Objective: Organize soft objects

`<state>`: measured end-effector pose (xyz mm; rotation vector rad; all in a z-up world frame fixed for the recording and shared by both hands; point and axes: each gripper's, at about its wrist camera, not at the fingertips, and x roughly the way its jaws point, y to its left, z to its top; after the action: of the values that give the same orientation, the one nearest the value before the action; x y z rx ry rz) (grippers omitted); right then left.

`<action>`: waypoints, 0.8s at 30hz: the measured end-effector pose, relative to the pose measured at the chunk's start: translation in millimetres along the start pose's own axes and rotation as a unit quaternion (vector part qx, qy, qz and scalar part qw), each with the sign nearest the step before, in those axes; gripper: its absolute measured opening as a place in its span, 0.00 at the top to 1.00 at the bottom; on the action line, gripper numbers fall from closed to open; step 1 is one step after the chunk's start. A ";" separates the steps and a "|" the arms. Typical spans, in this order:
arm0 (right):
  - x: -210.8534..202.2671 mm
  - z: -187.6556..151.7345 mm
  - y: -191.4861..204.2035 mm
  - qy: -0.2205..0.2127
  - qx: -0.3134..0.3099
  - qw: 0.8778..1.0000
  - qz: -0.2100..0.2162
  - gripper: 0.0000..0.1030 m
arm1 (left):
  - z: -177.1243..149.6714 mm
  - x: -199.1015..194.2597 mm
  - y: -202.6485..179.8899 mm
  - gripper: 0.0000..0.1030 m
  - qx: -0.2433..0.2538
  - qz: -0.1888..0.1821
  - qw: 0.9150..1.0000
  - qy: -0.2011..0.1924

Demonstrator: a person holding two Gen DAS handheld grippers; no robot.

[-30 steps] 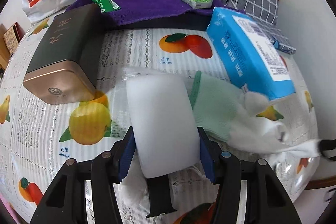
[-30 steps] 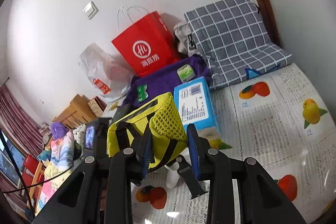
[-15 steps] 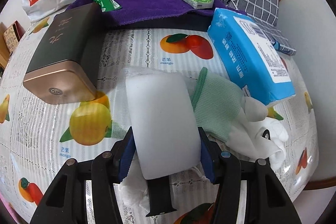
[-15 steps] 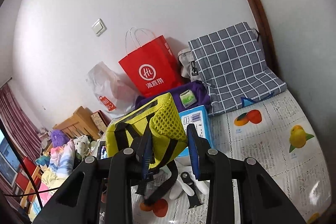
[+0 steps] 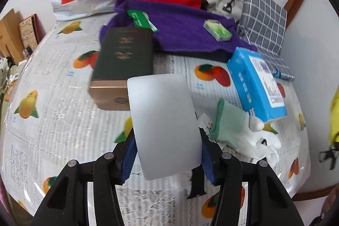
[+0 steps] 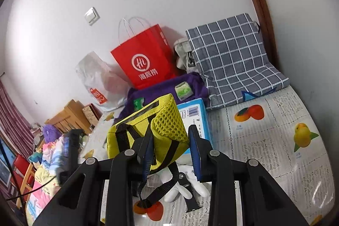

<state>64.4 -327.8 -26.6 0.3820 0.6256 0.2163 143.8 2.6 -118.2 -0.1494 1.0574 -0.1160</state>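
Left tool (image 5: 167, 154) angled steeply down, jaws clamped; right tool (image 6: 171, 151) tilted gently, clamped.

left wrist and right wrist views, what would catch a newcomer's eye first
In the left wrist view, the white foam block clamped in the left gripper fills the middle, above the fruit-print tablecloth. In the right wrist view, the yellow mesh bag in the right gripper stands out in front. Behind both, the red paper bag stands against the wall.
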 end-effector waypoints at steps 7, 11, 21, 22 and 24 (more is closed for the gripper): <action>19.6 11.0 4.3 0.008 -0.009 1.000 -0.015 0.69 | 17.2 -18.3 16.3 0.50 -0.012 0.010 1.000 -0.021; 32.2 22.7 9.8 0.008 -0.026 0.999 -0.038 0.69 | 31.1 -23.7 19.7 0.50 -0.013 0.012 0.999 -0.029; 79.3 61.6 17.5 0.015 -0.047 0.998 -0.049 0.69 | 75.4 -25.6 22.1 0.50 0.000 0.030 0.998 -0.052; 84.6 65.0 18.4 0.016 -0.049 0.997 -0.049 0.69 | 79.4 -24.4 22.4 0.50 0.000 0.031 0.998 -0.053; 96.2 72.1 20.7 0.019 -0.053 0.997 -0.049 0.69 | 89.3 -21.2 24.5 0.50 0.001 0.034 0.998 -0.055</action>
<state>182.4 -299.5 -15.2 0.2450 0.6656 0.1616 212.0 36.2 -61.3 -0.1157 0.9524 -0.0463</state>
